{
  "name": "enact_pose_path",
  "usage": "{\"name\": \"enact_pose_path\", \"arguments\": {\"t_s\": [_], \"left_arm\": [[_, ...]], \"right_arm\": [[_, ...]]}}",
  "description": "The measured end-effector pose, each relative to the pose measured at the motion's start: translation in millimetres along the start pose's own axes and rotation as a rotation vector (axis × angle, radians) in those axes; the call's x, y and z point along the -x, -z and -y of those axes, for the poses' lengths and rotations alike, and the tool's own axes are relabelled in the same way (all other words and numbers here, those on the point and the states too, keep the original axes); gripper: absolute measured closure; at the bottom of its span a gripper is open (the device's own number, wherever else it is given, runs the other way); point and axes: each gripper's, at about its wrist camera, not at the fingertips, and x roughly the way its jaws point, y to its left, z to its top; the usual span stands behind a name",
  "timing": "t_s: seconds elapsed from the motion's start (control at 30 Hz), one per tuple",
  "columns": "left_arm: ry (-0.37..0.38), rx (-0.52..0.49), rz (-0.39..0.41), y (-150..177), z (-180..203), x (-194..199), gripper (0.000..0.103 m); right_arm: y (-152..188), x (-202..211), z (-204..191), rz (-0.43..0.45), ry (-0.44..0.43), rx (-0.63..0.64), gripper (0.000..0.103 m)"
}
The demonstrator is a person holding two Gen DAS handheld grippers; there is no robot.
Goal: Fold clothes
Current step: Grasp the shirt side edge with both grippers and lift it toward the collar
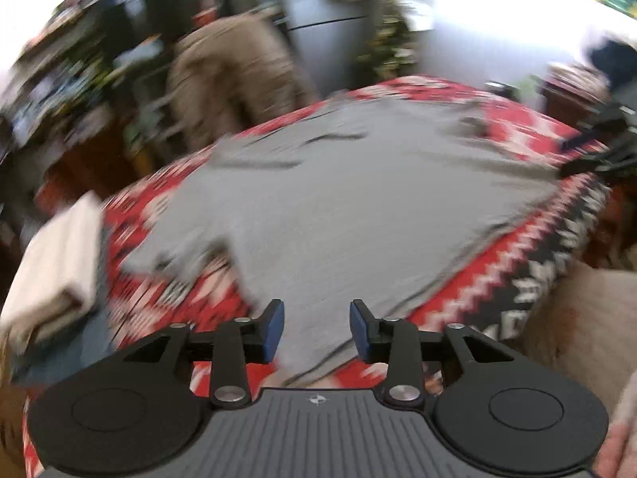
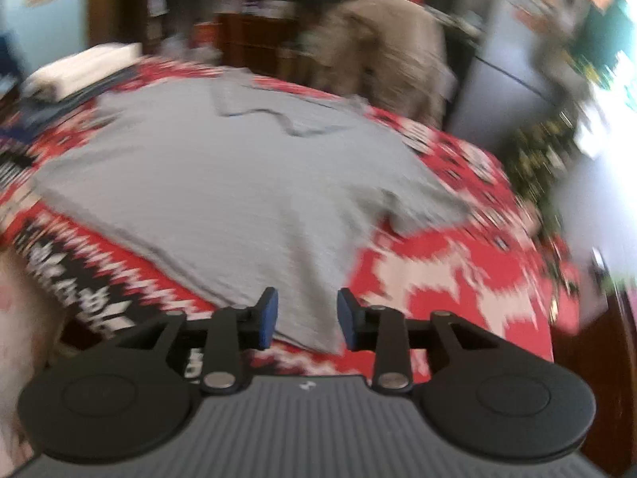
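Note:
A grey T-shirt (image 1: 338, 199) lies spread flat on a table covered by a red, white and black patterned cloth (image 1: 517, 271). My left gripper (image 1: 316, 330) hovers over the shirt's near edge, beside one sleeve, open with only a gap between its blue pads. In the right wrist view the same shirt (image 2: 223, 183) stretches away from my right gripper (image 2: 306, 318), which is open above the shirt's near corner and holds nothing. The right gripper (image 1: 563, 158) also shows at the far right of the left wrist view. Both pictures are blurred.
A folded stack of pale cloth (image 1: 55, 263) sits on a blue garment (image 1: 79, 338) at the table's left end, and shows again as the pale stack (image 2: 83, 67). A beige jacket (image 2: 390, 40) hangs behind the table. Cluttered shelves (image 1: 59, 71) and a grey cabinet (image 1: 326, 20) stand beyond.

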Motion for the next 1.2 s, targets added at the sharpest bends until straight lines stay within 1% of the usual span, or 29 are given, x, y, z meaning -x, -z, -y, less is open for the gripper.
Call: {"name": "enact_pose_path", "arguments": {"t_s": [0.07,0.13,0.17,0.2,0.27,0.37,0.4,0.43,0.47,0.53,0.63,0.7,0.77,0.8,0.87,1.0,1.1,1.13,1.17,1.2], "left_arm": [[0.033,-0.077,0.018,-7,19,-8,0.066],[0.054,-0.157,0.033,-11,36,-19,0.066],[0.054,-0.196,0.038,-12,43,-24,0.066],[0.049,-0.234,0.041,-14,49,-29,0.066],[0.051,-0.293,0.052,-15,58,-37,0.066],[0.056,-0.369,0.047,-15,66,-46,0.066],[0.064,-0.369,0.042,-14,66,-48,0.066],[0.074,-0.363,0.036,-14,64,-50,0.066],[0.079,-0.361,0.033,-14,63,-51,0.066],[0.079,-0.368,0.035,-13,61,-51,0.066],[0.099,-0.374,0.035,-15,61,-51,0.066],[0.126,-0.367,0.031,-17,62,-53,0.066],[0.137,-0.378,0.044,-18,67,-52,0.066],[0.133,-0.389,0.052,-18,70,-53,0.065],[0.117,-0.411,0.066,-19,77,-54,0.062],[0.111,-0.463,0.091,-18,89,-59,0.063],[0.110,-0.502,0.104,-19,93,-60,0.066],[0.117,-0.515,0.102,-18,94,-61,0.079],[0.119,-0.539,0.101,-17,96,-61,0.096],[0.115,-0.568,0.103,-14,99,-60,0.097]], "right_arm": [[-5,-6,-19,0.012,-0.013,0.081,0.061],[-9,-11,-37,0.035,-0.016,0.143,0.050],[-11,-14,-45,0.050,-0.016,0.172,0.038],[-13,-16,-54,0.066,-0.016,0.206,0.031],[-15,-19,-71,0.092,-0.026,0.290,0.031],[-16,-24,-95,0.104,-0.060,0.430,0.035],[-15,-27,-103,0.100,-0.059,0.482,0.042],[-14,-30,-110,0.096,-0.050,0.539,0.045],[-13,-35,-116,0.090,-0.038,0.590,0.045],[-12,-40,-122,0.085,-0.029,0.654,0.050],[-16,-46,-125,0.057,-0.037,0.691,0.067],[-16,-49,-127,0.051,-0.032,0.727,0.088],[-14,-52,-129,0.050,-0.022,0.770,0.102],[-14,-53,-130,0.053,-0.021,0.774,0.102],[-18,-50,-125,0.070,-0.036,0.718,0.102],[-31,-41,-114,0.093,-0.053,0.619,0.102],[-33,-37,-110,0.096,-0.056,0.618,0.102],[-33,-37,-109,0.095,-0.061,0.622,0.102],[-32,-38,-110,0.090,-0.072,0.630,0.102],[-31,-39,-110,0.086,-0.078,0.640,0.098]]}}
